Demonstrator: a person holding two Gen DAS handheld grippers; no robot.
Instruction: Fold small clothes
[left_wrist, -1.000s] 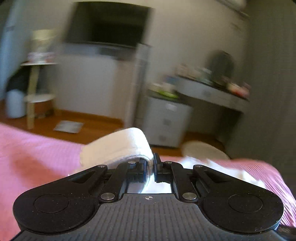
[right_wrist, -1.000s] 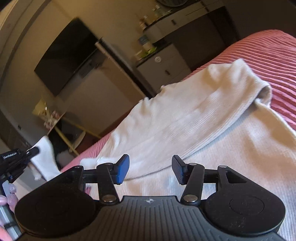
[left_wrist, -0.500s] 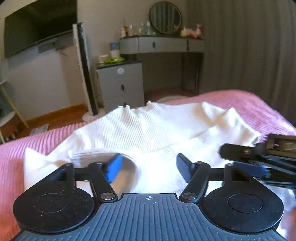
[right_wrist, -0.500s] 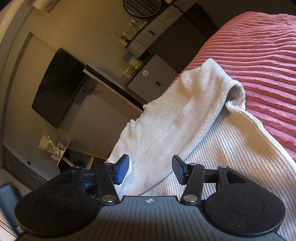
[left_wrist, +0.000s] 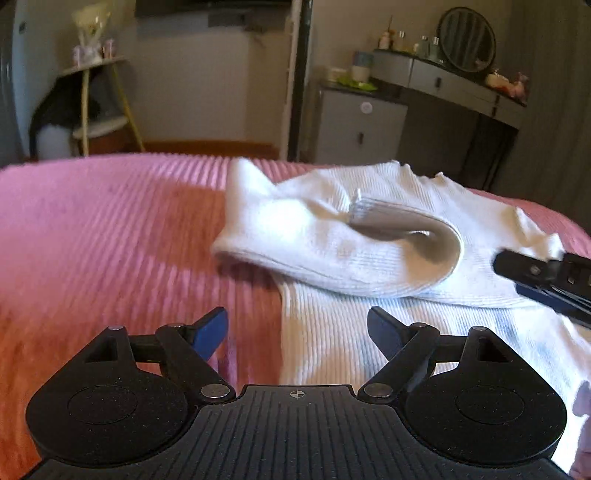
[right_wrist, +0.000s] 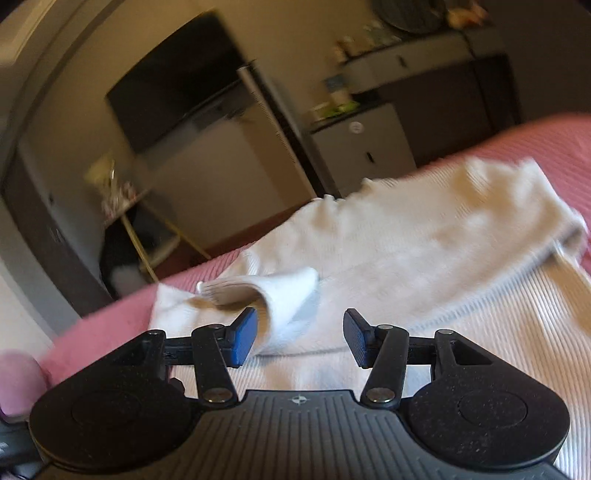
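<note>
- Left wrist view showed the left gripper (left_wrist: 297, 328) low over the pink ribbed bedspread (left_wrist: 110, 236), its jaws opening wide with nothing between them.
- A white ribbed sweater (left_wrist: 369, 236) lay on the bedspread ahead and to the right, one sleeve (left_wrist: 332, 243) folded across its body, cuff gaping.
- The right gripper (left_wrist: 543, 280) reached in from the right edge over the sweater.
- Right wrist view, blurred, showed the right gripper (right_wrist: 299, 338) about half open above the sweater (right_wrist: 424, 251), holding nothing; the sleeve cuff (right_wrist: 266, 291) lay just beyond its left finger.
</note>
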